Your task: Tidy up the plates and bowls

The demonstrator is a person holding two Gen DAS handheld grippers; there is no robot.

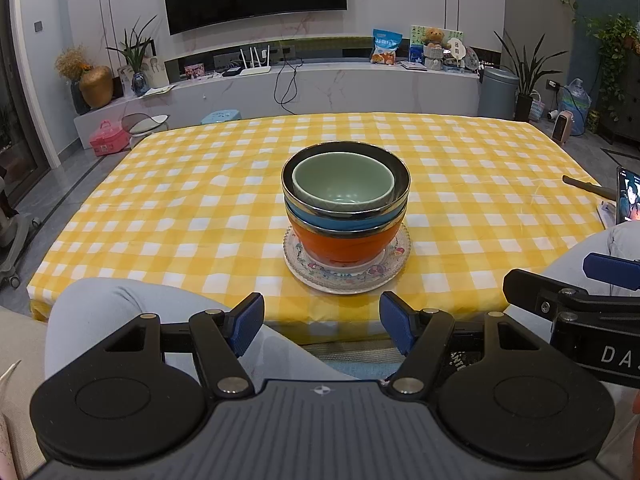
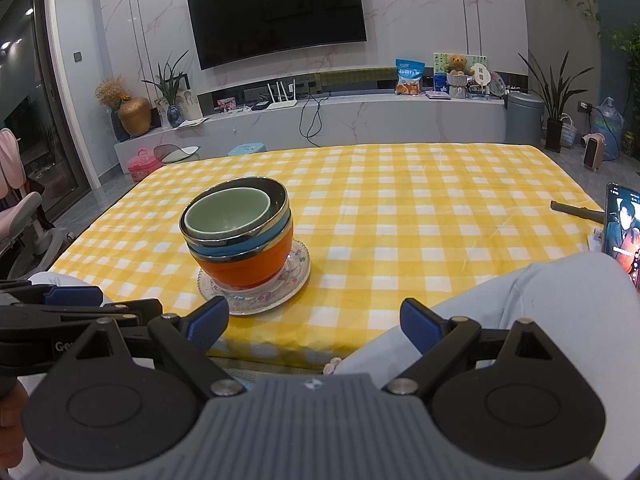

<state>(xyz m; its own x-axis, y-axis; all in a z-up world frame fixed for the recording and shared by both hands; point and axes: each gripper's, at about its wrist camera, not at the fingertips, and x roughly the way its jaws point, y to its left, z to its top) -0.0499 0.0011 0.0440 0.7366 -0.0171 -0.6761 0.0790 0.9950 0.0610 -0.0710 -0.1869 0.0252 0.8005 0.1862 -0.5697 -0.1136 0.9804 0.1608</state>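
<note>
Fingers (image 1: 248, 322) apart — green bowl (image 1: 343, 184) nested (topmost) in bowl stack (image 1: 346, 228).

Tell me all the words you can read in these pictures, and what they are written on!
"DA", cut off by the picture's edge: on the right gripper body, seen from the left wrist view.
"Ge", partly hidden: on the left gripper body, seen from the right wrist view.
Blue snack bag on the TV shelf: print too small to read.
Phone screen: text too blurred.
Plate under the bowls: pattern only, no words readable.
</note>
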